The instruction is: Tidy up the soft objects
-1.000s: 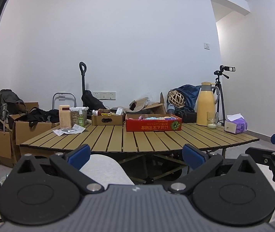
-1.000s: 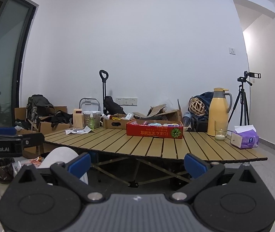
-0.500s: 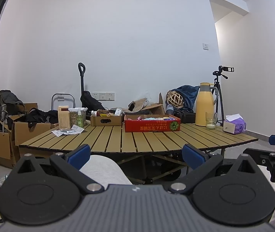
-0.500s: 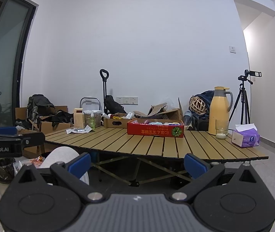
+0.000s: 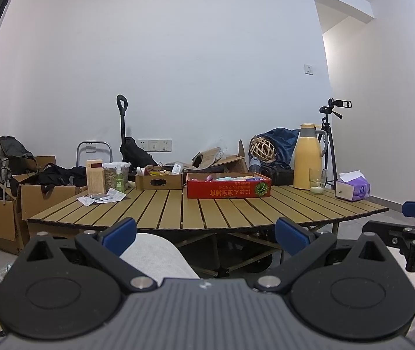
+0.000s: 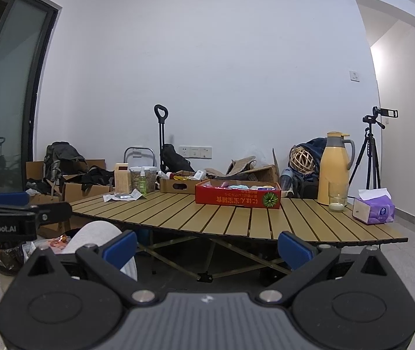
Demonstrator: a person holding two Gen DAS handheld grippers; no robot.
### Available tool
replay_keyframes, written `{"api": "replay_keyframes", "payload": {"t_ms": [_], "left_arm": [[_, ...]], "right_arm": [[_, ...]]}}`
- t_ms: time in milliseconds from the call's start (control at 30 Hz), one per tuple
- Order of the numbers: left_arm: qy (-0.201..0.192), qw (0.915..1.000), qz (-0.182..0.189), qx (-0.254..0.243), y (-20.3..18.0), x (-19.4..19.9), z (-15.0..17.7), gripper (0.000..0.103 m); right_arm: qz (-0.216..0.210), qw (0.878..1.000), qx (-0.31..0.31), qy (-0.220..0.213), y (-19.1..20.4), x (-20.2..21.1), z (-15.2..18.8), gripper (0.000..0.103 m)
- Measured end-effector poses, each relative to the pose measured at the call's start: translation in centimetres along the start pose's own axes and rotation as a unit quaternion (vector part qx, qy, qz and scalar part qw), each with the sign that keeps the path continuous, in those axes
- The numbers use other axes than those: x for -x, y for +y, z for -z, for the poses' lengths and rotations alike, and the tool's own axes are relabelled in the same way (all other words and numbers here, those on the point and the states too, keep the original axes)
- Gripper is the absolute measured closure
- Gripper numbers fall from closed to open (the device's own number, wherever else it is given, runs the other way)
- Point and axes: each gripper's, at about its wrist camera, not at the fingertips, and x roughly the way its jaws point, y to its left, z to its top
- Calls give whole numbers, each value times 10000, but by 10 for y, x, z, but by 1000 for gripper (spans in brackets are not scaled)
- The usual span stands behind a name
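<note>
1. "GenRobot.AI" reads in white on the black body of the left tool [image 6: 9,218], at 9 o'clock in the right wrist view; the red carton [image 6: 238,195] carries white characters, shown upside down, and a green starburst.
2. The soft objects [image 6: 238,187], pastel bundles, lie inside that carton at 12 o'clock on the desk [image 6: 236,218].
3. The desk is tan wooden slats with a curved near edge; the slats between that edge and the carton are bare.
4. Left tool: blue-padded fingers spread wide, holding nothing.
5. Right tool [image 6: 207,246]: likewise spread apart and empty, short of the desk edge.
6. A yellow thermos jug [image 6: 331,167], a glass [image 6: 338,197] and a purple tissue box [image 6: 373,210] stand at 2 o'clock.
</note>
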Motion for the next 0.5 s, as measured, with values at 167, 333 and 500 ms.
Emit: {"api": "replay_keyframes", "payload": {"t_ms": [167, 333, 500], "left_arm": [[-2, 10000, 1, 2, 0, 0, 1, 0], [-7, 10000, 1, 11, 1, 0, 0, 0], [-12, 10000, 11, 6, 2, -1, 0, 0]], "right_arm": [[-55, 9999, -127, 60, -3, -2, 1, 0], [-62, 9999, -120, 77, -3, -2, 2, 0], [-29, 9999, -143, 72, -3, -3, 2, 0]]}}
